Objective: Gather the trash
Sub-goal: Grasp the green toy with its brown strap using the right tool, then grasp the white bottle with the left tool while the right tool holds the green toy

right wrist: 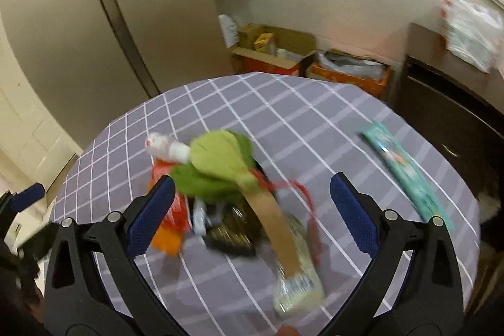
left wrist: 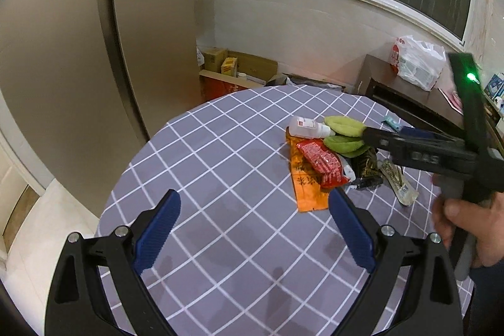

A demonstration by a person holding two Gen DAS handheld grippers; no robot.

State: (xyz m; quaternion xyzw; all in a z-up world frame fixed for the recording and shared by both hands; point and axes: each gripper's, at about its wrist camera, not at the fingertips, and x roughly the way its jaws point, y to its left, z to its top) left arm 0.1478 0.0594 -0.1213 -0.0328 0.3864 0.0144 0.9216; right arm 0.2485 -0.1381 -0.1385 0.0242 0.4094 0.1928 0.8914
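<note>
Both tools are spread wide, nothing held. Right gripper [right wrist: 252, 210] is poised over heaped litter on the grey checked tablecloth [left wrist: 220, 153]; the white plastic bottle [left wrist: 307, 127] could be knocked rolling by a clipped green cloth piece [right wrist: 217, 166].

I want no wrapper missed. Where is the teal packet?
In the right wrist view the teal packet lies alone on the checked tablecloth, right of the trash pile, near the table's right edge.
</note>
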